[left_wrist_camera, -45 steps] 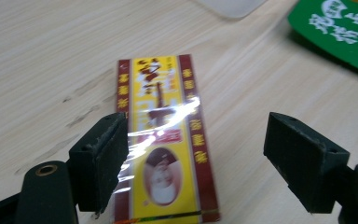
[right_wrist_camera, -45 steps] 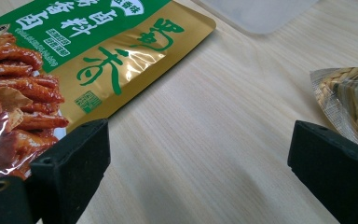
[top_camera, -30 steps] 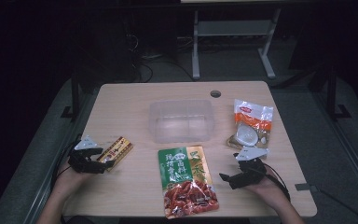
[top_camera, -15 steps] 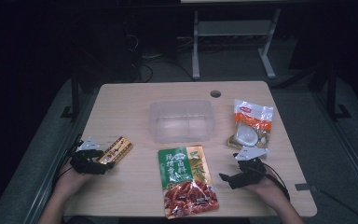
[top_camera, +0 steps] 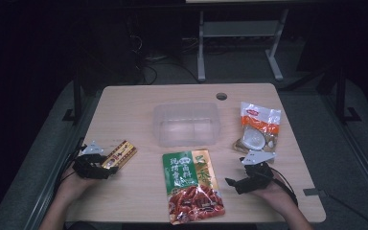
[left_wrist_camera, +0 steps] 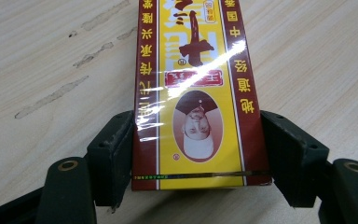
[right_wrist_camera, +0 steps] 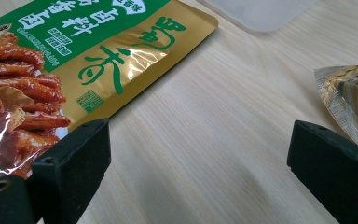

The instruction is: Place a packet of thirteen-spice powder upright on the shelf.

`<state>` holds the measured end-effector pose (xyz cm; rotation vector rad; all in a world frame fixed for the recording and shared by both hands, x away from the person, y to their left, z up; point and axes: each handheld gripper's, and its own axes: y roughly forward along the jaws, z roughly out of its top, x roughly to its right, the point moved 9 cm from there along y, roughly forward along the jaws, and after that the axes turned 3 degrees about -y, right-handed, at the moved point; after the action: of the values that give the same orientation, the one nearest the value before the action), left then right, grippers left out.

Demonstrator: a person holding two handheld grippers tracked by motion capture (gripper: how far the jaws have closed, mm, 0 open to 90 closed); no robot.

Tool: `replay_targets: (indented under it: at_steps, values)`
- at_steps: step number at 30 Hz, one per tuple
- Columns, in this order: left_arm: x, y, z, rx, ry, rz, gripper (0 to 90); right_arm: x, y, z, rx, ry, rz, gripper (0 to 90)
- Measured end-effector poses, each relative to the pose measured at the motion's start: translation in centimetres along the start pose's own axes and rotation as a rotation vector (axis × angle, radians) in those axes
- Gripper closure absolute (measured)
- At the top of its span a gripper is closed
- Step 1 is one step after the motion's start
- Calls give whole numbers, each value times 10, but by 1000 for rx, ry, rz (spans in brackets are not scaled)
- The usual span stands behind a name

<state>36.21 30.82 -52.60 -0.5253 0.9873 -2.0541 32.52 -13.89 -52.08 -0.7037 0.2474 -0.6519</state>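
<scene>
A yellow and dark red snack box [top_camera: 120, 154] lies at the table's left side. My left gripper [top_camera: 108, 167] holds its near end. In the left gripper view both black jaws press the sides of the snack box [left_wrist_camera: 196, 70], so the left gripper [left_wrist_camera: 198, 140] is shut on it. My right gripper [top_camera: 232, 184] stands open at the front right. In the right gripper view the right gripper [right_wrist_camera: 200, 154] has bare wood between its jaws. A green and gold snack pouch [top_camera: 191, 187] lies just to its left, seen close as the pouch [right_wrist_camera: 74, 56].
A clear plastic container [top_camera: 187, 123] sits at the middle of the wooden table [top_camera: 134, 105], its corner [right_wrist_camera: 261, 9] in the right gripper view. A white and orange food bag [top_camera: 258, 127] lies at the right, its edge [right_wrist_camera: 349, 93] beside the right jaw. A cable hole [top_camera: 221, 96] is at the back.
</scene>
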Motion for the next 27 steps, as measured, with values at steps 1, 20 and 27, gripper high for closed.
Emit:
replay_targets:
  at_steps: [1,20,27]
  values:
    - [0,0,-1,-9,6,4,303,0,0,0,0,0,0,59]
    - [4,2,1,-46,13,5,318,0,-1,1,9,4,0,62]
    - [8,-6,10,-5,19,-13,320,0,-2,1,14,2,2,63]
